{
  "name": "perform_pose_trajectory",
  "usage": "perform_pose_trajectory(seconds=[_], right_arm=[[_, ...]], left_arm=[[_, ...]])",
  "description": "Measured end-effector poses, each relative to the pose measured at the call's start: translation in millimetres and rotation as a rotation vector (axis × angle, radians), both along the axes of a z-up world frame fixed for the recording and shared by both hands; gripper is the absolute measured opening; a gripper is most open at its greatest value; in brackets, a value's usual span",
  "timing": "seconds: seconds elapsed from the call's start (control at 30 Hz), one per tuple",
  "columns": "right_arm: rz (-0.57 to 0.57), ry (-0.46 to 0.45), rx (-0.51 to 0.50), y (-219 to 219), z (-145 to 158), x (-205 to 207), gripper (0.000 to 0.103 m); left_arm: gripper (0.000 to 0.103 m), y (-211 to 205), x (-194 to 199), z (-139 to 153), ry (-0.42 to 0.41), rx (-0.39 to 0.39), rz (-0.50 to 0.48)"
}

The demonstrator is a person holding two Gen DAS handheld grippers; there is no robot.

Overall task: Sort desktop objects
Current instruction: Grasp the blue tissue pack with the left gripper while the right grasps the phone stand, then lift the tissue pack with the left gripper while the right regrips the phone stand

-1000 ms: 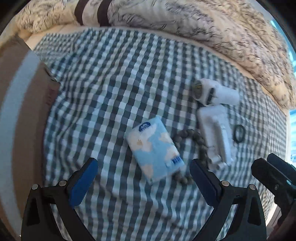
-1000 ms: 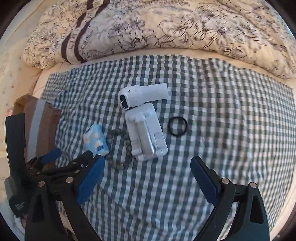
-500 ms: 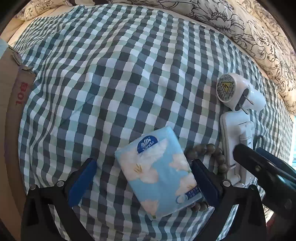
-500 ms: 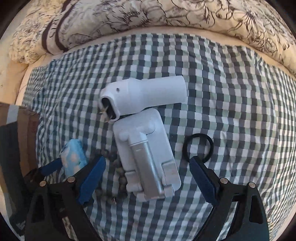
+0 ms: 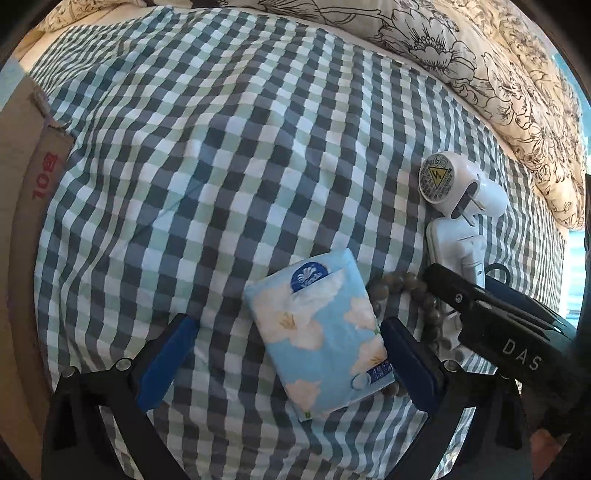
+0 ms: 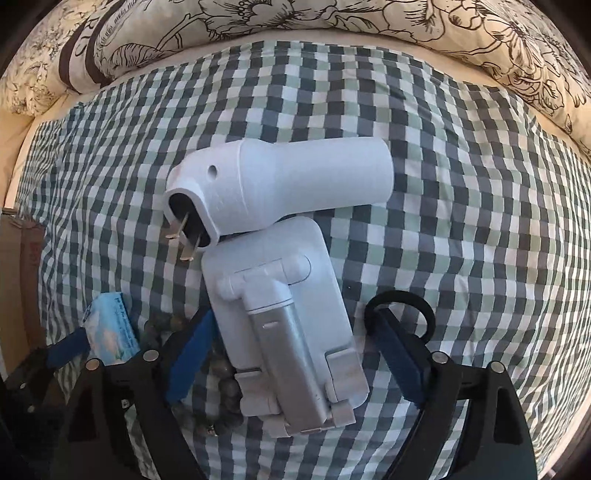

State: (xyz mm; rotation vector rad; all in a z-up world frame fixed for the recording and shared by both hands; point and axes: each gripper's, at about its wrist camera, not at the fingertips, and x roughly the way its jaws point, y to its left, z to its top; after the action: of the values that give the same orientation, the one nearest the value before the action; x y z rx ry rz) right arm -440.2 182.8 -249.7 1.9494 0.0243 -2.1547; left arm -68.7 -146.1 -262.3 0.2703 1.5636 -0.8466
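Note:
A light-blue flowered tissue pack [image 5: 321, 332] lies flat on the checked cloth [image 5: 221, 166]. My left gripper [image 5: 288, 360] is open and straddles it: the right pad sits by the pack's edge, and the left pad stands well clear. A white folding phone stand [image 6: 288, 332] lies between the blue pads of my right gripper [image 6: 295, 356], which is open, its pads close beside the stand's sides. A white plug-in device [image 6: 280, 188] rests against the stand's far end. A brown bead bracelet [image 5: 406, 284] lies between pack and stand, partly hidden. A black hair tie [image 6: 406, 314] sits under the right pad.
A cardboard box [image 5: 22, 184] borders the cloth on the left. A flowered duvet [image 6: 332, 22] is bunched along the far edge. The two grippers stand close side by side, with the right one's black body [image 5: 498, 332] just right of the tissue pack.
Both grippers have come down towards the cloth. The left one now straddles the tissue pack and the right one straddles the phone stand. The objects have not moved.

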Motion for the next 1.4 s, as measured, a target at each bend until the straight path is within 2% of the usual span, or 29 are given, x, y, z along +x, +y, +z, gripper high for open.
perform_pose_trajectory(seconds=[0.03,0.07,0.17,0.33,0.5,0.57,0.6,0.73,0.87,0.93,0.97,1.07,1.17,1.37,1.4], right_arm=[[-0.004,0.005,0.001,1.9,1.8,2.0,0.082],[-0.013,0.009,-0.001,4.7,4.3,3.4,0.071],[-0.041,0.002,-0.016,16.2,9.3,7.4,0.07],[-0.086,-0.006,-0.036,34.1,17.2,19.7,0.07],[-0.118,-0.011,-0.054,43.5,27.7,35.2,0.069],[-0.121,-0.009,-0.06,50.0,32.2,42.7,0.068],[-0.127,-0.008,-0.066,54.0,35.5,46.0,0.068],[-0.148,0.008,-0.081,72.5,50.9,56.4,0.066],[-0.15,0.033,-0.096,78.1,69.4,61.7,0.063],[-0.149,0.048,-0.101,83.0,81.7,67.3,0.055],[-0.148,0.051,-0.102,84.1,85.6,69.5,0.044],[-0.143,0.061,-0.112,73.9,97.3,70.7,0.043],[-0.137,0.059,-0.119,65.7,99.9,73.3,0.043],[-0.148,0.082,-0.156,63.8,124.7,91.6,0.041],[-0.145,0.087,-0.161,62.4,129.0,93.9,0.032]], left_arm=[[0.103,4.5,2.0,1.1,0.02,-0.017,0.022],[0.103,9.5,5.0,1.5,0.041,-0.031,0.05],[0.103,22.2,13.1,-2.6,0.09,-0.04,0.109],[0.103,2.8,-2.7,-10.8,0.009,0.066,-0.012],[0.1,-2.6,-11.9,-12.8,-0.051,0.087,0.008],[0.077,2.2,-13.5,-3.7,-0.083,0.07,0.014],[0.049,6.7,-12.9,2.5,-0.101,0.061,0.018],[0.049,27.3,-6.2,14.8,-0.067,0.011,0.043],[0.049,39.8,-5.3,39.0,-0.118,-0.015,0.036],[0.049,43.1,-7.3,54.5,-0.14,-0.03,0.02],[0.049,42.0,-12.2,65.7,-0.156,-0.039,0.014],[0.05,43.6,-18.6,90.8,-0.178,-0.065,-0.002],[0.05,57.7,-12.0,91.8,-0.195,-0.076,-0.001],[0.05,71.4,-7.3,120.9,-0.226,-0.121,0.019],[0.05,74.7,-6.7,127.1,-0.231,-0.127,0.023]])
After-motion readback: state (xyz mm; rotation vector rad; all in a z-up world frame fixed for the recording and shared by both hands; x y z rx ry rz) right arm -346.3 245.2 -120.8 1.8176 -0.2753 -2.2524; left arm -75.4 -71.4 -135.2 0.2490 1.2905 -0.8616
